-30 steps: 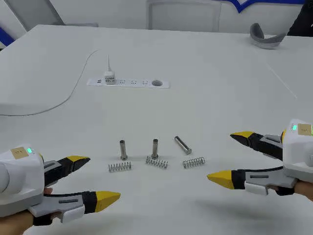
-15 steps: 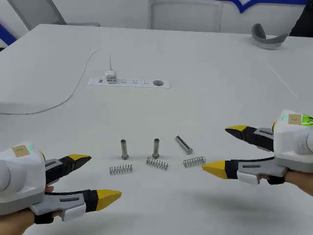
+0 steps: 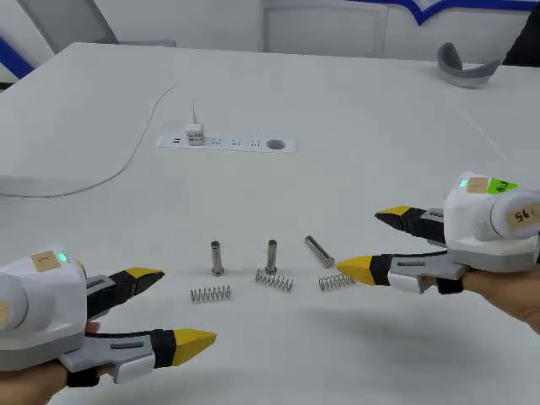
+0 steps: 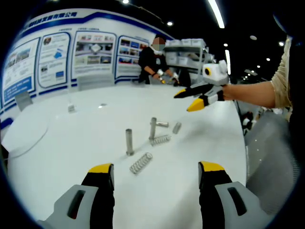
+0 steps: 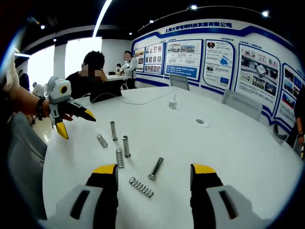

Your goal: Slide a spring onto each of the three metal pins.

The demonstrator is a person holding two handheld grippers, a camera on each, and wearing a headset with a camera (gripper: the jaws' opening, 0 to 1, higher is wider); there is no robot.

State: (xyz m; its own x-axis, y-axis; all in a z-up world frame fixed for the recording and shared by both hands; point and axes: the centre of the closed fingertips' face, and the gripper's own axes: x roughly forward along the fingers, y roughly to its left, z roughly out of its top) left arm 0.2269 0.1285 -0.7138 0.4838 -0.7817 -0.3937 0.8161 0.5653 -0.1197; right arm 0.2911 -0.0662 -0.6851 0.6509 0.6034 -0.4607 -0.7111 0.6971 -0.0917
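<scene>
While both hand-held grippers hover low over the white table [image 3: 354, 110], the left gripper [image 3: 186, 306] sits near-left, jaws spread, empty. The right gripper [image 3: 360, 241] reaches in from the right, jaws spread, lower tip just beside the rightmost spring [image 3: 336, 282]. 3 metal pins [image 3: 272, 256]: 2 upright, 1 lying. 3 springs [image 3: 210, 294] lie loose, 1 in front of each pin, betw. the grippers.

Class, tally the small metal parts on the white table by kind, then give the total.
Short silver metal pins: 3
Small coiled wire springs: 3
Total: 6
</scene>
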